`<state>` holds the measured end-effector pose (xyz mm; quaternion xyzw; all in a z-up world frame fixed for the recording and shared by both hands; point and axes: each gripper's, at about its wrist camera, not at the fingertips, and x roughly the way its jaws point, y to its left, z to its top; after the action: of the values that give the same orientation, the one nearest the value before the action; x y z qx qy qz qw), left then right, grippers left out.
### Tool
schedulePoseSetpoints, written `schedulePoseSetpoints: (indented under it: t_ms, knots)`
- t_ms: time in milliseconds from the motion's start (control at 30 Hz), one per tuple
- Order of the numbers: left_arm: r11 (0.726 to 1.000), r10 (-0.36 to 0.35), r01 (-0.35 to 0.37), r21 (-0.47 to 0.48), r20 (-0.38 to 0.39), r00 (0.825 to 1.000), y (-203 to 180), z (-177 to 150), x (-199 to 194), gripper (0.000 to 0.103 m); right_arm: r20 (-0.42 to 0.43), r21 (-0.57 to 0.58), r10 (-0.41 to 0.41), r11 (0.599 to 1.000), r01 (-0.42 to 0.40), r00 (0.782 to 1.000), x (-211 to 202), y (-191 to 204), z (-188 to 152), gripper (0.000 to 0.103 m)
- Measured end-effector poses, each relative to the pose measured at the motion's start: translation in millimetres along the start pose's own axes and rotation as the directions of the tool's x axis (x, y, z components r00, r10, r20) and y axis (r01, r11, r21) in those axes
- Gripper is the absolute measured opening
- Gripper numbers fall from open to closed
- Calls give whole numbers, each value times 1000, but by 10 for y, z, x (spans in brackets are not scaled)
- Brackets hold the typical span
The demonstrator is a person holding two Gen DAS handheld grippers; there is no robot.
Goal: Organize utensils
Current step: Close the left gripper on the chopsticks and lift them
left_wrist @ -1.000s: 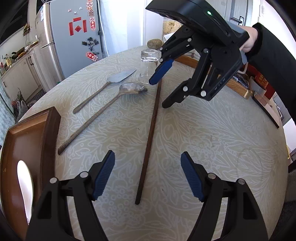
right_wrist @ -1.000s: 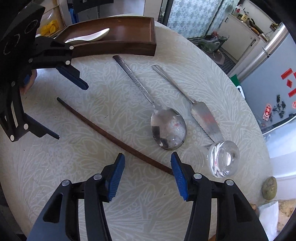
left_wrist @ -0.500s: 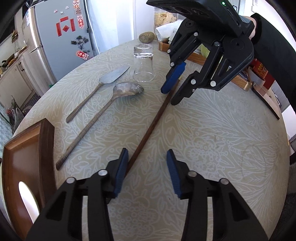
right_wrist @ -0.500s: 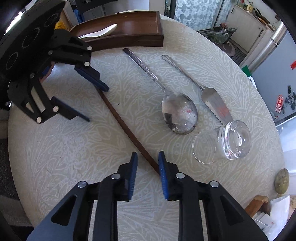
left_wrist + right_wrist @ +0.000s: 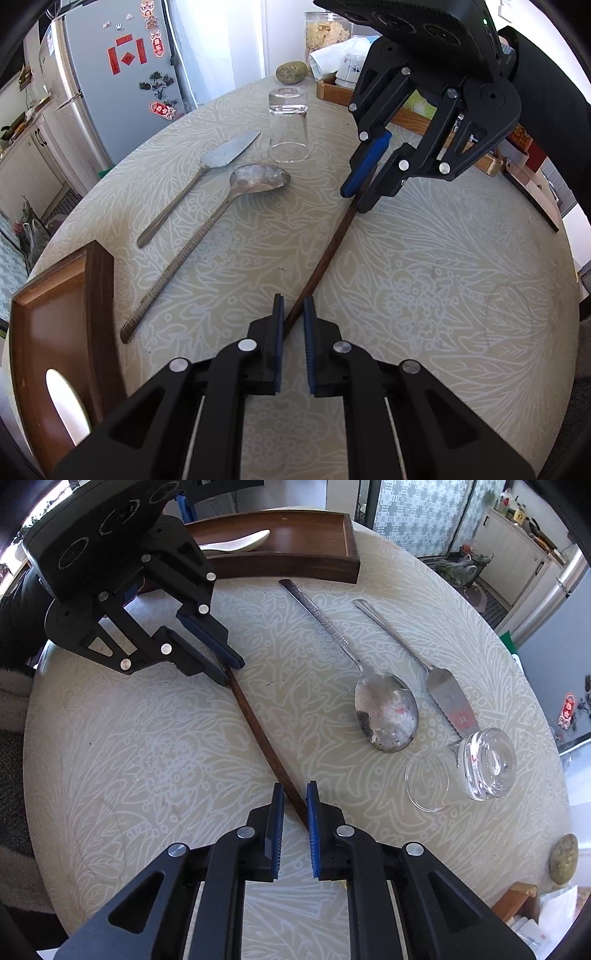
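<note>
While its near end is being closed on by the left gripper (image 5: 293, 310), the long dark wooden stick (image 5: 325, 254) is being kept flat on the patterned table (image 5: 443, 295), one end lying between each pair of blue pads. Beyond and to the left of the left gripper, the wooden tray (image 5: 96, 288) is being kept as the likely destination, a white spoon (image 5: 66, 410) already lying in it. Between tray and stick, the ridged-handled metal spoon (image 5: 221, 218) and the serrated server (image 5: 207, 166) are being left untouched, well apart from either gripper. An upturned glass (image 5: 288, 129) is standing just beyond them. At the far end, the right gripper (image 5: 294, 794) is closing too, its pads nearly touching the stick; a two-ended hold is probably being taken because the stick is so long and thin.
</note>
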<state>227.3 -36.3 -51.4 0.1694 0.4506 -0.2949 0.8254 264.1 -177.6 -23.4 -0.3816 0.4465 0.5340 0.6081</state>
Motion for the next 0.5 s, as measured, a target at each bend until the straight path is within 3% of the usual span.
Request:
schedulePoseSetpoints:
  t_ms: [267, 500]
  knots:
    - [1000, 28, -29, 5, 39, 999, -18, 25, -222, 9, 26, -15, -29, 999, 30, 999, -206, -17, 78, 12]
    - [997, 81, -79, -24, 70, 994, 68, -171, -589, 9, 49, -73, -48, 996, 51, 998, -335, 163, 424, 13]
